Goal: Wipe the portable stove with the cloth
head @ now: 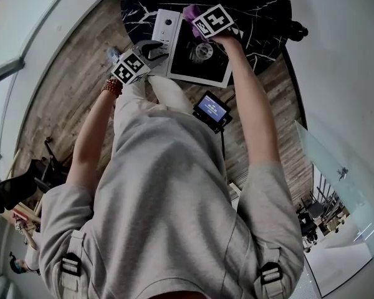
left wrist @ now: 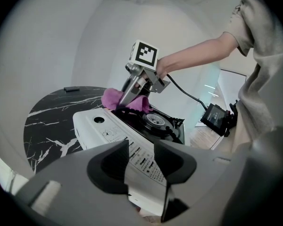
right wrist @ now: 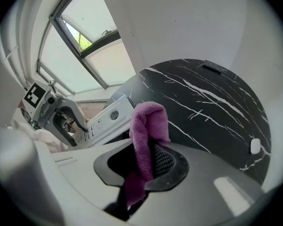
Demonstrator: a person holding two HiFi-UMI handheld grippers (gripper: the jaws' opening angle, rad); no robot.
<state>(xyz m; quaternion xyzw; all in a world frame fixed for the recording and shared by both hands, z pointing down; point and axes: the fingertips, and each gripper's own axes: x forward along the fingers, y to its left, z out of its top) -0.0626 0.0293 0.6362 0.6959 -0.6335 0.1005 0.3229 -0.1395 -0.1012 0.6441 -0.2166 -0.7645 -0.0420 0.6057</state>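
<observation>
Inspection finds the portable stove (left wrist: 92, 126) standing on the round black marble table (left wrist: 52, 121), its white control panel towards the person and its black top with the burner (left wrist: 155, 120) uncovered. The left gripper (left wrist: 141, 166) is set on the near edge of the stove: that edge fills the gap between its two pads, and it reads as clamped on the body to steady it. The right gripper (right wrist: 144, 166) points steeply down and is closed on the cloth (right wrist: 148, 121), a purple one; a fold stands up between the jaws and the rest hangs below them. In the left gripper view the bunched cloth lies at the far end of the black top, just beyond the burner and apparently touching the surface there. Assessment: the wiping step is in hand, with the cloth gripped, brought to the stove and in contact at the far end. No dirt, streak or wet mark can be made out on any surface, so how much has been cleaned cannot be told. Judged from the cloth's place, the ground around the burner, the near part of the black top and the white panel remain to be passed over. The stove sits level, with nothing else on it
</observation>
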